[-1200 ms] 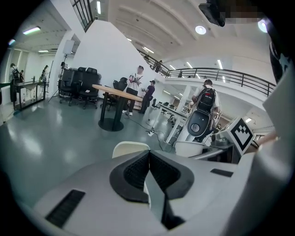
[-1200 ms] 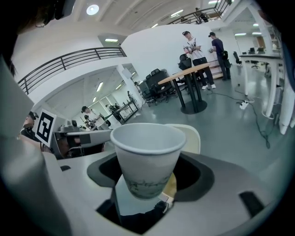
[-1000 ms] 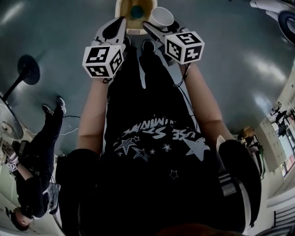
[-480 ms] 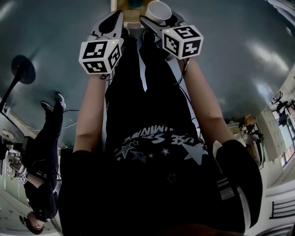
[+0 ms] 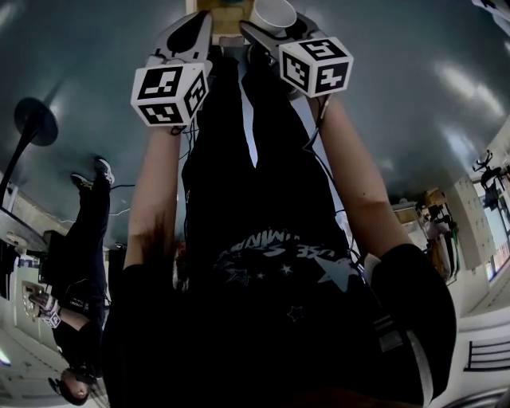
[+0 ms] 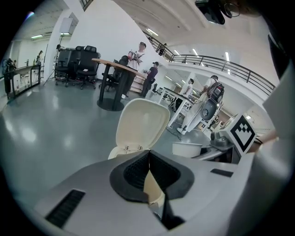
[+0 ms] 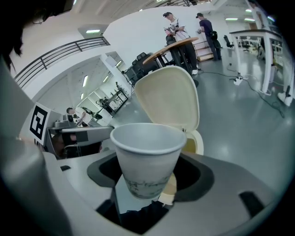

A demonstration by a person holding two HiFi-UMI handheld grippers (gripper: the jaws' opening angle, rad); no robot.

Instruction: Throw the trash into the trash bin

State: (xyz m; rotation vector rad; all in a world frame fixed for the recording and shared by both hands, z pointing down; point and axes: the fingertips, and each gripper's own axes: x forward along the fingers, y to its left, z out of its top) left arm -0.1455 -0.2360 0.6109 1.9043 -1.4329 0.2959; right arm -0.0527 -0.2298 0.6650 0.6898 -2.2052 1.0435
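Observation:
A cream trash bin (image 6: 140,126) stands on the floor with its lid tipped up and open; the lid (image 7: 170,99) also rises just behind the cup in the right gripper view. My right gripper (image 7: 147,173) is shut on a white paper cup (image 7: 146,156), held upright just short of the bin's mouth. In the head view the cup (image 5: 273,12) and the right gripper (image 5: 267,30) sit at the top edge beside a sliver of the bin (image 5: 219,8). My left gripper (image 6: 148,159) is shut with nothing in it, beside the right one (image 6: 221,143).
The floor is shiny grey all around the bin. Behind it stand a round wooden table (image 6: 113,69) on a black base, office chairs (image 6: 76,60) and several people. A person (image 5: 76,239) and a black stand base (image 5: 36,123) are off to my left.
Both grippers have sunk toward the bin, the cup still in the right one. The bin has slid almost out of the top edge of the head view.

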